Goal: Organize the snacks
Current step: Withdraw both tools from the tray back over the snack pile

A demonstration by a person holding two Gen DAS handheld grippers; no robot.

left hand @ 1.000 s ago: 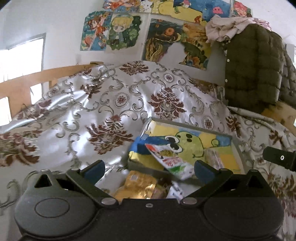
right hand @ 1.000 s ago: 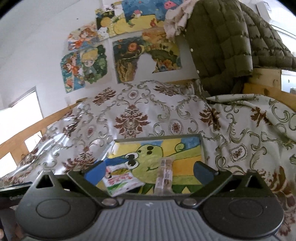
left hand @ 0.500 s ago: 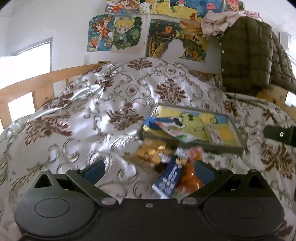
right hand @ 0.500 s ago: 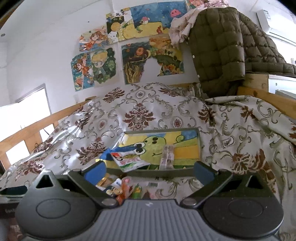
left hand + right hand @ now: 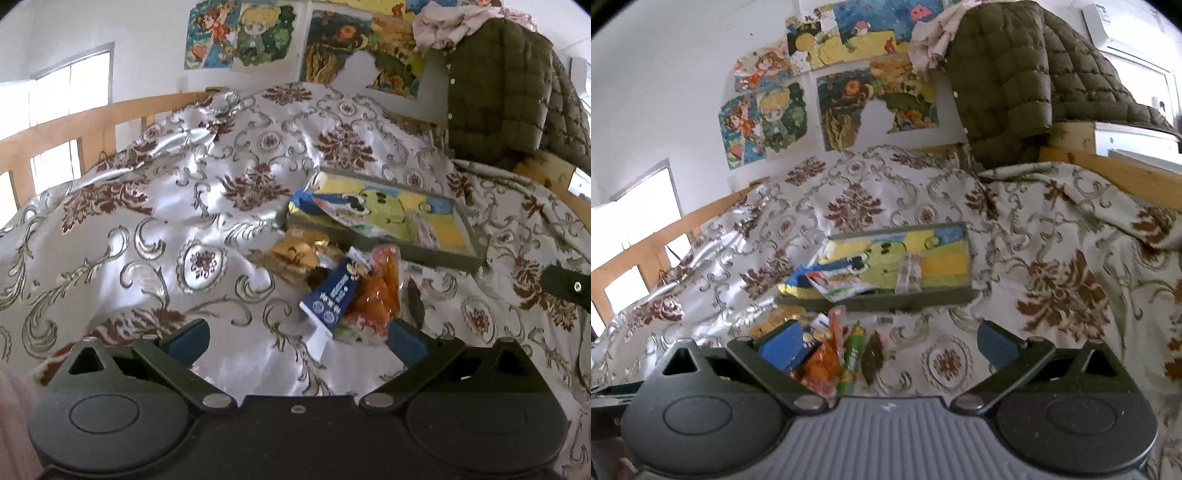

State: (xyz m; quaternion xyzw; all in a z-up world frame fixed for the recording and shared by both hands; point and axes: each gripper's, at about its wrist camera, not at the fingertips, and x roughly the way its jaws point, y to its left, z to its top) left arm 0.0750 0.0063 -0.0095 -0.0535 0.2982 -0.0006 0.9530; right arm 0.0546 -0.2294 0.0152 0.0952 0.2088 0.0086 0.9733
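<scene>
A shallow grey tray [image 5: 436, 255] [image 5: 923, 297] with a yellow-green cartoon lining lies on the patterned bedspread. Inside it are a red-and-white packet [image 5: 347, 218] [image 5: 838, 282], a blue packet [image 5: 301, 201] and a clear wrapped stick [image 5: 910, 271]. In front of the tray lies a loose heap: gold packet [image 5: 295, 251], blue box [image 5: 330, 295], orange packet [image 5: 376, 295] [image 5: 822, 363], green stick [image 5: 853, 356], dark brown packet [image 5: 872, 356]. My left gripper [image 5: 297, 338] is open, short of the heap. My right gripper [image 5: 886, 339] is open above the heap's right side.
The bedspread [image 5: 147, 236] is rumpled and rises toward the wall. A wooden bed rail [image 5: 74, 122] runs on the left. An olive quilted jacket [image 5: 1015, 81] hangs over the right rail. Posters [image 5: 240, 35] cover the wall. The other gripper's black edge [image 5: 565, 286] shows at right.
Both grippers have pulled back from the tray, toward the bed's near side. The loose heap of snacks in front of the tray has come into full view. Both stay open.
</scene>
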